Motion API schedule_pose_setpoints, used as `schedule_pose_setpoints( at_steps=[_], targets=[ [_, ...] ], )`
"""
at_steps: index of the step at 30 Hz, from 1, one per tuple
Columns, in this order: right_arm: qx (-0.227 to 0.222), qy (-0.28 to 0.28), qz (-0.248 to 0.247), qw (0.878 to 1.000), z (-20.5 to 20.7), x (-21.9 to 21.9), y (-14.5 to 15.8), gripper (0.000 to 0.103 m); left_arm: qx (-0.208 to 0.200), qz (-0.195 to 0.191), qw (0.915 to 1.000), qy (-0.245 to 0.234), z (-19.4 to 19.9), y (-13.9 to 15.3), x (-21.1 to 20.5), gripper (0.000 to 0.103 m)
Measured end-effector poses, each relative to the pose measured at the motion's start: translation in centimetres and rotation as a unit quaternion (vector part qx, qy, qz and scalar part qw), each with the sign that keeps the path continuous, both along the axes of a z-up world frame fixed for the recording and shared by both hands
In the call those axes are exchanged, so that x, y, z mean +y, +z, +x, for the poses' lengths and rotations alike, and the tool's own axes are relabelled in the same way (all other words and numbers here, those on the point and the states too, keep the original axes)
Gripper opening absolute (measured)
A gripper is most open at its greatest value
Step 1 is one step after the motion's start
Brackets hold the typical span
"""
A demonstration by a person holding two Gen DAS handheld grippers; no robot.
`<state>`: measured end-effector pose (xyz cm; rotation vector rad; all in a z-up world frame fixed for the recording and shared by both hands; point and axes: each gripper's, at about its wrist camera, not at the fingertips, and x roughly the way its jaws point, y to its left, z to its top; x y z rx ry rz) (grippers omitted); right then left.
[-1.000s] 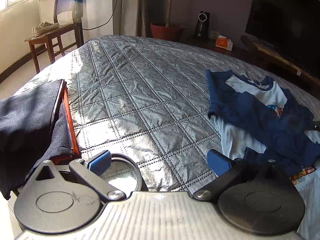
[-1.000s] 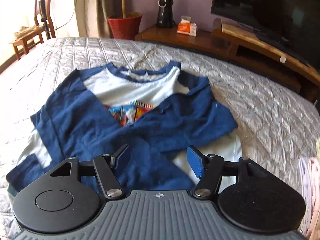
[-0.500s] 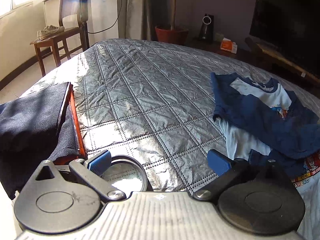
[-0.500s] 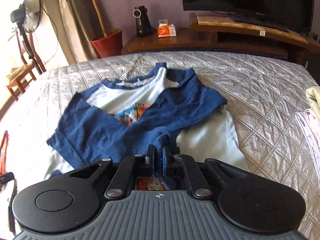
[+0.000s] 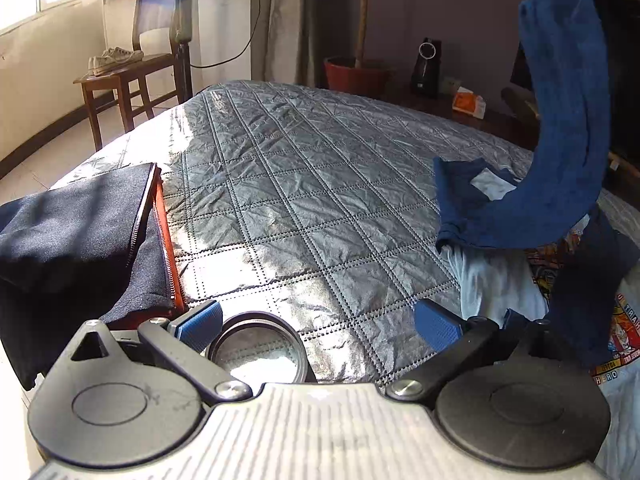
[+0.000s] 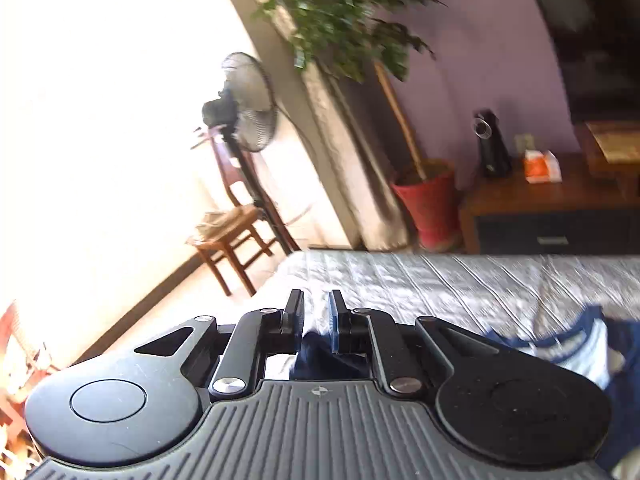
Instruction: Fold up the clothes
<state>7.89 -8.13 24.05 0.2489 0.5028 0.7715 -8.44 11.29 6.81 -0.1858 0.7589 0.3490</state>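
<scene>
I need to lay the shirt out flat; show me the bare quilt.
Widest bare stretch: the quilted bed between the dark zippered garment at left and the blue shirt at right, running back to the far edge. Crowded: the right side, where the shirt's sleeve hangs lifted from the right gripper.

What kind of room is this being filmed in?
Most likely a bedroom in someone's home. A bed with a grey quilted cover fills the middle, a wooden chair and standing fan sit by the bright window, and a potted tree in a red pot stands nearby.
</scene>
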Motion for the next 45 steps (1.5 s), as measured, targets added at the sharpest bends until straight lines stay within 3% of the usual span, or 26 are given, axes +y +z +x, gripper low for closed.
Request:
schedule_pose_setpoints(
  at_steps=[2, 4, 7, 8, 11, 14, 16, 18, 20, 25, 28, 29, 30, 31, 33, 34, 37, 39, 41, 43, 45],
  targets=[
    [-0.041, 0.000, -0.004, 0.999, -0.7, 1.4, 1.2, 0.049, -0.001, 0.003, 1.0000, -0.003, 0.0, 0.1, -0.1, 0.102],
    [-0.051, 0.002, -0.076, 0.996, -1.3, 1.8, 0.3, 0.069, -0.003, 0.003, 1.0000, -0.004, 0.0, 0.1, 0.0, 0.102],
    [-0.031, 0.019, -0.223, 0.974, -3.4, 1.1, -4.8, 0.068, -0.003, -0.008, 1.0000, 0.003, -0.1, 0.1, 0.5, 0.102],
    [-0.006, 0.027, -0.261, 0.965, -4.0, 0.7, -7.4, 0.068, -0.003, -0.012, 0.9999, 0.006, -0.1, 0.1, 0.7, 0.102],
    [0.065, 0.037, -0.310, 0.948, -5.2, -0.2, -13.8, 0.059, -0.003, -0.023, 0.9997, 0.012, -0.1, 0.1, 1.1, 0.102],
    [0.123, 0.041, -0.343, 0.930, -6.1, -1.0, -19.5, 0.059, -0.003, -0.014, 0.9999, 0.003, -0.1, 0.1, 0.6, 0.102],
    [0.130, 0.033, -0.323, 0.937, -6.3, -1.9, -20.4, 0.063, -0.002, -0.009, 1.0000, 0.001, 0.0, 0.1, 0.4, 0.102],
    [0.136, 0.030, -0.315, 0.939, -6.2, -2.2, -20.8, 0.059, 0.001, -0.008, 1.0000, 0.002, 0.1, 0.0, 0.3, 0.102],
    [0.147, 0.035, -0.296, 0.943, -6.0, -2.4, -20.4, 0.004, 0.002, -0.004, 1.0000, -0.001, 0.2, -0.1, 0.0, 0.102],
    [0.160, 0.013, -0.220, 0.962, -5.7, -5.5, -17.3, 0.003, 0.002, 0.006, 0.9999, -0.011, 0.3, -0.1, -0.7, 0.102],
    [0.125, -0.101, -0.136, 0.978, -5.3, -12.1, -12.2, 0.003, 0.003, 0.008, 0.9999, -0.012, 0.3, -0.2, -0.8, 0.102],
    [0.101, -0.163, -0.116, 0.975, -5.1, -14.9, -10.4, 0.003, 0.002, 0.008, 0.9999, -0.011, 0.3, -0.1, -0.8, 0.102],
    [0.081, -0.235, -0.106, 0.963, -4.8, -17.7, -9.0, 0.003, 0.002, 0.008, 0.9999, -0.011, 0.3, -0.1, -0.8, 0.102],
    [0.064, -0.311, -0.126, 0.940, -4.4, -20.2, -7.9, 0.004, 0.002, 0.008, 0.9999, -0.010, 0.3, -0.1, -0.8, 0.102],
    [0.027, -0.449, -0.175, 0.876, -3.6, -24.8, -5.9, 0.020, 0.001, 0.009, 0.9999, -0.011, 0.3, -0.1, -0.9, 0.102],
    [0.009, -0.473, -0.241, 0.847, -3.2, -25.1, -5.6, 0.023, 0.000, 0.010, 0.9999, -0.011, 0.3, -0.1, -0.9, 0.102],
    [-0.008, -0.405, -0.215, 0.889, -4.2, -23.6, -5.5, 0.023, 0.000, 0.009, 0.9999, -0.010, 0.3, -0.1, -0.8, 0.102],
    [-0.012, -0.289, -0.234, 0.928, -4.2, -18.3, -7.4, 0.030, 0.001, 0.007, 0.9999, -0.008, 0.3, -0.2, -0.8, 0.102],
    [-0.001, -0.181, -0.231, 0.956, -3.9, -12.8, -9.5, 0.040, 0.000, 0.008, 0.9999, -0.009, 0.2, -0.1, -0.8, 0.102],
    [0.034, -0.092, -0.208, 0.973, -3.1, -7.5, -11.7, 0.046, -0.002, 0.012, 0.9999, -0.009, 0.1, -0.1, -0.8, 0.102],
    [0.091, -0.017, -0.213, 0.973, -1.9, -2.3, -14.3, 0.055, -0.002, 0.011, 0.9999, -0.002, 0.1, 0.0, -0.3, 0.102]
  ],
)
